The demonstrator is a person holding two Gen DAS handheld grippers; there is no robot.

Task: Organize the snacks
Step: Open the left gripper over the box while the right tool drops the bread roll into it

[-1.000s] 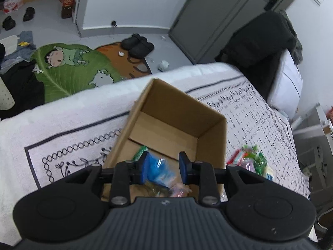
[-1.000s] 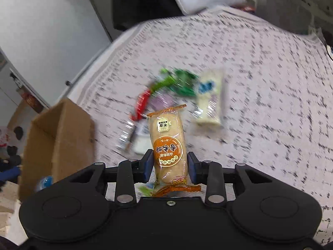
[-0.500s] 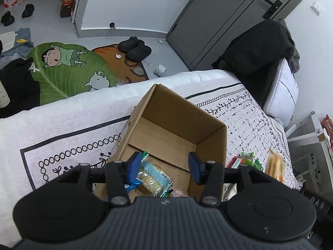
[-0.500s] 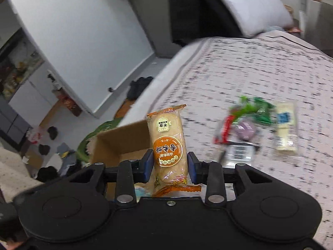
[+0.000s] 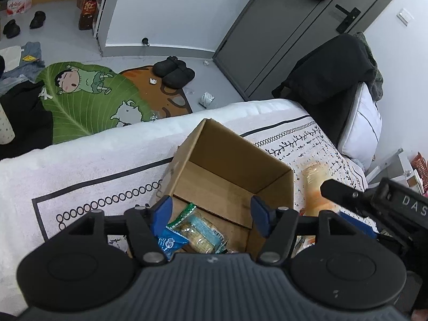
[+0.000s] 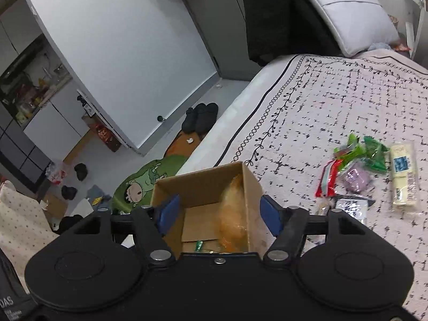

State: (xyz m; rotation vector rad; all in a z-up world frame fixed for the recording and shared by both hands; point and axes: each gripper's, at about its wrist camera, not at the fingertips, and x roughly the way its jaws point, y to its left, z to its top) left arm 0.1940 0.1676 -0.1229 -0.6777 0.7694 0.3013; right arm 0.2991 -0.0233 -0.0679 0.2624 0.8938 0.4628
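An open cardboard box (image 5: pixel 230 165) (image 6: pixel 203 184) stands on the patterned bed cover (image 5: pixel 80 176). My left gripper (image 5: pixel 211 214) hovers over its near end, jaws opening, nothing between the pads. Below it in the box lie a blue packet (image 5: pixel 171 242) and a clear teal-striped packet (image 5: pixel 200 230). My right gripper (image 6: pixel 219 214) is above the box too, jaws opening. An orange bread packet (image 6: pixel 232 211) (image 5: pixel 315 187), blurred, hangs loose between the pads by the box's right wall, touching neither. Several more snacks (image 6: pixel 366 155) lie on the cover (image 6: pixel 334 101) to the right.
The bed's edge runs just beyond the box, with a green cartoon mat (image 5: pixel 88 99) and black slippers (image 5: pixel 174 71) on the floor below. A pillow (image 6: pixel 347 13) and dark clothing (image 5: pixel 329 69) sit at the bed's head. The right gripper's body (image 5: pixel 379 203) is close beside my left one.
My left jaws opened and let the blue packet drop into the box. My right gripper carried the orange bread packet from the snack pile to above the box, then opened and released it.
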